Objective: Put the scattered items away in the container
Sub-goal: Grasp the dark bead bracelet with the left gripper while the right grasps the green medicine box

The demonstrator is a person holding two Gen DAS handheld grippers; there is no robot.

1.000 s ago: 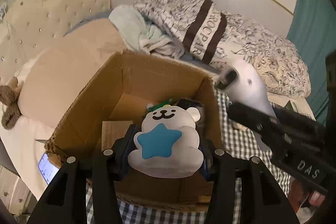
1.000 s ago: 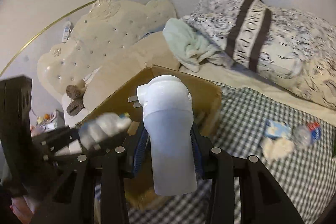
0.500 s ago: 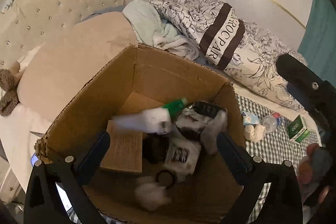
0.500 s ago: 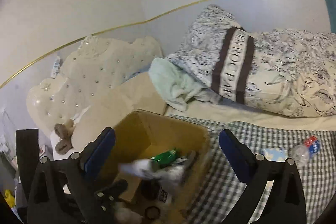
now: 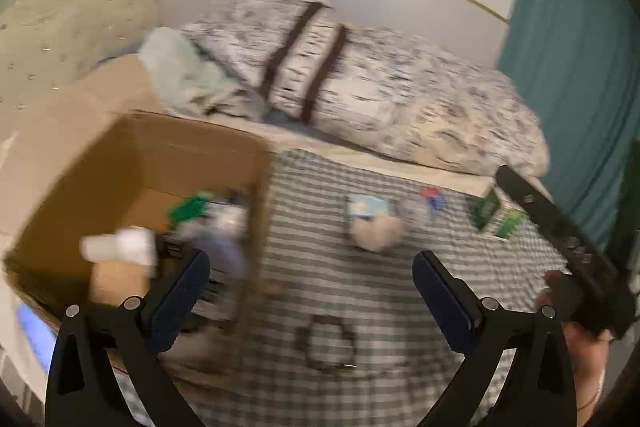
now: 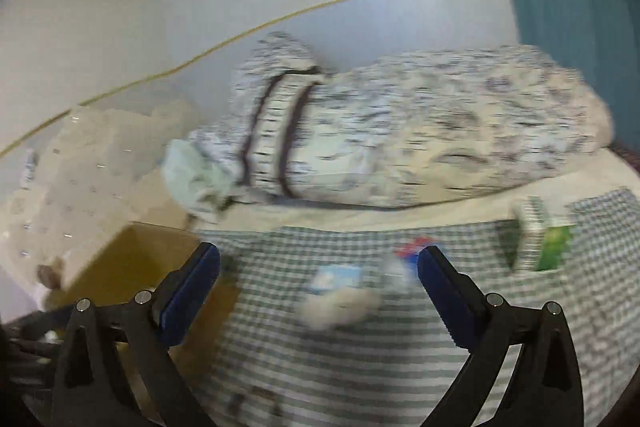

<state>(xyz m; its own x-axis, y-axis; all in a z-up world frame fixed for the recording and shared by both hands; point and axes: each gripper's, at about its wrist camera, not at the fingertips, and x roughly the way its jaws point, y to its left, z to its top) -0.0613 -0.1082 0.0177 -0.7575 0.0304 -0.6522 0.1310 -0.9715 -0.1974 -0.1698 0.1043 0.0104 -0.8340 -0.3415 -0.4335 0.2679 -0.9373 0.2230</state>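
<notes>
The cardboard box (image 5: 132,155) stands at the left on the checked blanket and holds several dropped items, among them a white toy (image 5: 120,247). My left gripper (image 5: 308,291) is open and empty, right of the box rim. My right gripper (image 6: 318,287) is open and empty above the blanket. Loose on the blanket lie a cream fluffy item (image 5: 376,233) (image 6: 340,307), a small blue-and-white packet (image 5: 366,207) (image 6: 336,277), a clear bottle with a red-blue label (image 5: 428,201) (image 6: 404,257), a green-and-white carton (image 5: 496,213) (image 6: 544,235) and a dark ring (image 5: 326,343). Both views are blurred.
A patterned pillow (image 5: 360,83) and a pale green cloth (image 5: 180,75) lie behind the box. A cream headboard (image 5: 60,31) is at the left and a teal curtain (image 5: 572,27) at the right. The box corner (image 6: 140,263) shows in the right wrist view.
Both grippers opened and dropped the star toy and the white bottle into the box. Both have since swung right, toward the loose items on the blanket.
</notes>
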